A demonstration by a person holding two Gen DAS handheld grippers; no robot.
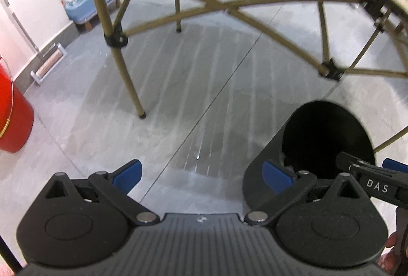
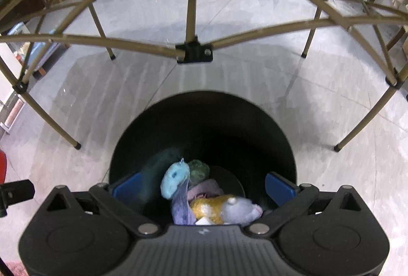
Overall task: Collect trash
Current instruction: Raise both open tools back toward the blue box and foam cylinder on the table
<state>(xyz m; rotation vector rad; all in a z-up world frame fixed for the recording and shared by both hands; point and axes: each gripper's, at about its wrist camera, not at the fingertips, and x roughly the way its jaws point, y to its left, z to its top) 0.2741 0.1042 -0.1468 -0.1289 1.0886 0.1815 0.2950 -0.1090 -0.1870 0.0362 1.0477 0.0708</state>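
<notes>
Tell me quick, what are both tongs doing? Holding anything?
Left tongs: open, holding nothing, over the floor beside the bin.
Right tongs: wide open, holding nothing, above the trash in the bin.

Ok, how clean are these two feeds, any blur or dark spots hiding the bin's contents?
Right wrist view: bin interior dark, blue crumpled trash motion-smeared, other trash readable. Left wrist view: bin mouth pure black, contents hidden; floor striped with shadow; table frame bowed by fisheye.
</notes>
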